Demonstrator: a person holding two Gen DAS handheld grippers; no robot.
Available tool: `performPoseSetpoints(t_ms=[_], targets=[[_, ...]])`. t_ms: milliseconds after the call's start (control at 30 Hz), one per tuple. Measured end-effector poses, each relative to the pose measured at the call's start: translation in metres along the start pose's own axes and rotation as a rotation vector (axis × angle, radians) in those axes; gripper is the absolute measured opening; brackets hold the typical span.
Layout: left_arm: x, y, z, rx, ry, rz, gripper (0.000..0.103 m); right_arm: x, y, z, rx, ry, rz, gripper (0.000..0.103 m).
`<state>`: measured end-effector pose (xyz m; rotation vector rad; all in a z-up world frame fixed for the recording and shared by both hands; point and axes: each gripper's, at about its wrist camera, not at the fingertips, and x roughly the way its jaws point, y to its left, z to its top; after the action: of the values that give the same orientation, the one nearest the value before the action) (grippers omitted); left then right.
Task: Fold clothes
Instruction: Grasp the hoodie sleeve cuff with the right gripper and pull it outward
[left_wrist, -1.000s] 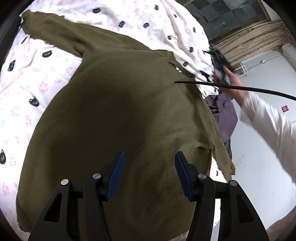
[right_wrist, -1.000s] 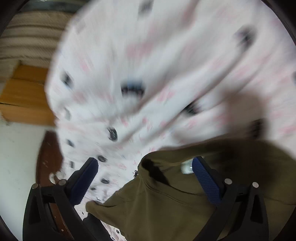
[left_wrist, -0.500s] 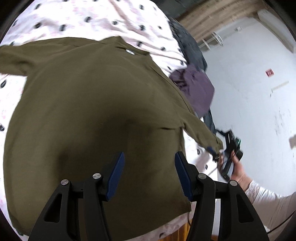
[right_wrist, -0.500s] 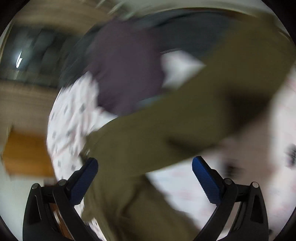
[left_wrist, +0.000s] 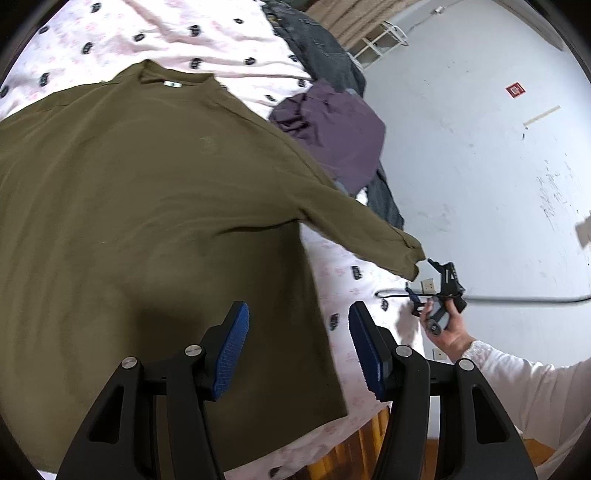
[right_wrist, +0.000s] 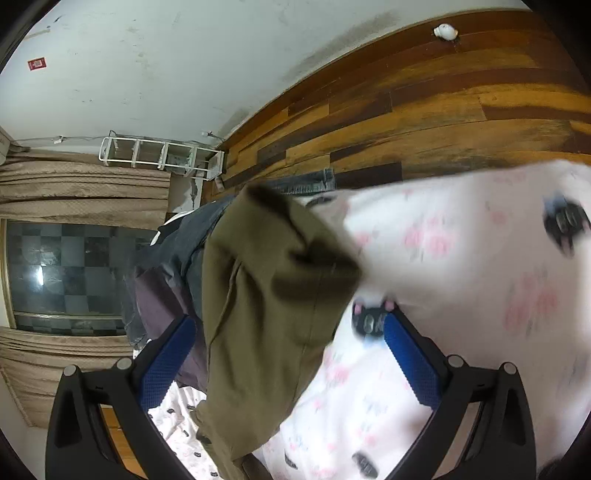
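Observation:
An olive long-sleeved shirt (left_wrist: 147, 203) lies spread flat on a pink-and-white bed sheet (left_wrist: 354, 291) printed with black cats. My left gripper (left_wrist: 299, 343) hovers over the shirt's lower right side, open, with nothing between its blue pads. The shirt's right sleeve (left_wrist: 351, 221) stretches out toward the bed's edge. My right gripper (left_wrist: 439, 291), held in a hand, sits just past the cuff. In the right wrist view the right gripper (right_wrist: 288, 350) is open wide, and the sleeve (right_wrist: 266, 277) lies under and ahead of its fingers without being pinched.
A purple garment (left_wrist: 332, 129) and dark jeans (left_wrist: 317, 48) are heaped at the bed's far right side. Beyond the bed's edge are a wooden floor (right_wrist: 406, 110), a white wall (left_wrist: 480, 166) and a white rack (right_wrist: 159, 155) by the curtains.
The right gripper swept from the shirt's collar down to the sleeve cuff by the bed's edge. The left gripper slid toward the shirt's right side and rolled; its jaws kept the same gap.

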<state>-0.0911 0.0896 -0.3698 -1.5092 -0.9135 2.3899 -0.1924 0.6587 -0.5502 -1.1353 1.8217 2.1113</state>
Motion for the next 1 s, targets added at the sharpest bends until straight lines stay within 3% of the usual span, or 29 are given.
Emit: performPoseSetpoints(t_ms=[300, 600, 700, 733, 800, 867, 1000], targets=[[0.020, -0.032, -0.003, 0.026, 0.038, -0.001, 0.051, 0.030, 0.012, 0.019, -0.151, 0.089, 0.064, 0.103], [0.016, -0.042, -0.005, 0.020, 0.011, 0.035, 0.051, 0.024, 0.025, 0.019, -0.314, 0.161, -0.066, 0.099], [0.015, -0.042, -0.007, 0.019, 0.009, 0.047, 0.051, 0.024, 0.024, 0.020, -0.339, 0.206, -0.069, 0.094], [0.015, -0.042, -0.008, 0.019, 0.009, 0.050, 0.051, 0.025, 0.024, 0.020, -0.346, 0.218, -0.067, 0.092], [0.013, -0.042, -0.010, 0.015, 0.006, 0.055, 0.051, 0.025, 0.023, 0.019, -0.362, 0.238, -0.073, 0.067], [0.012, -0.043, -0.011, 0.014, 0.004, 0.056, 0.051, 0.026, 0.023, 0.017, -0.378, 0.255, -0.092, 0.050], [0.010, -0.046, -0.015, 0.019, 0.003, 0.056, 0.051, 0.023, 0.022, 0.019, -0.366, 0.261, -0.090, 0.049]])
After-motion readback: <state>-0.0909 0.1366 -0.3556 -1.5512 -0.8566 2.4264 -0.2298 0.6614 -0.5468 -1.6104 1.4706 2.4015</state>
